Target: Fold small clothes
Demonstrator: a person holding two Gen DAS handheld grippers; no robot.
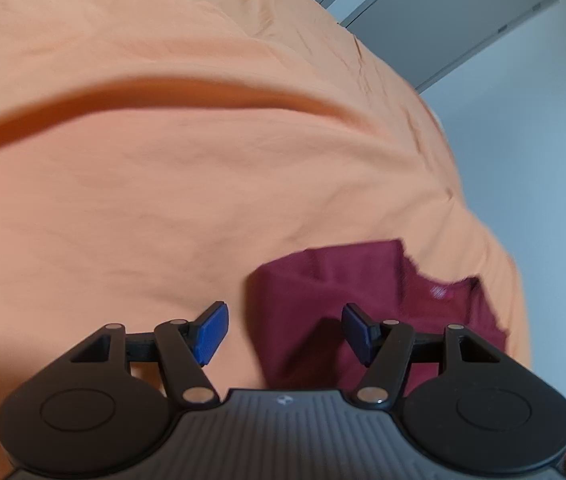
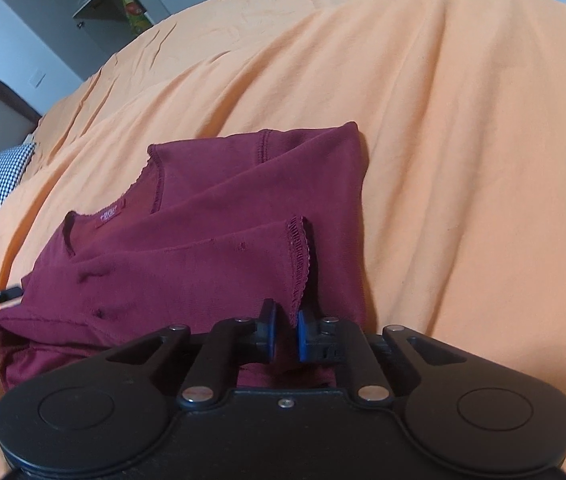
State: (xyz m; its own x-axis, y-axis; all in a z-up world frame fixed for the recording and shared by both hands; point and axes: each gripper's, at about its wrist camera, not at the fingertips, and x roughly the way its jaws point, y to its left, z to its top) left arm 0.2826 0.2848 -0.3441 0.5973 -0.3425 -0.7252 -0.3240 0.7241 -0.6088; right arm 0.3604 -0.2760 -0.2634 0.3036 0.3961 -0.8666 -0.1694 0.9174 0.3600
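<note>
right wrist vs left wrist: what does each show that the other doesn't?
Right wrist only: the right gripper with fabric between its nearly shut pads, the sleeve cuff, the neck label, a checkered pillow.

Left wrist only: the left gripper open, nothing between its pads, and a closed cabinet door.

Both: the maroon shirt on the orange bedspread.

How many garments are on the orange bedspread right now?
1. A maroon top lies partly folded on the orange bedspread, directly ahead of the right gripper; in the left wrist view it sits at lower right. Others may lie outside both views.
</note>
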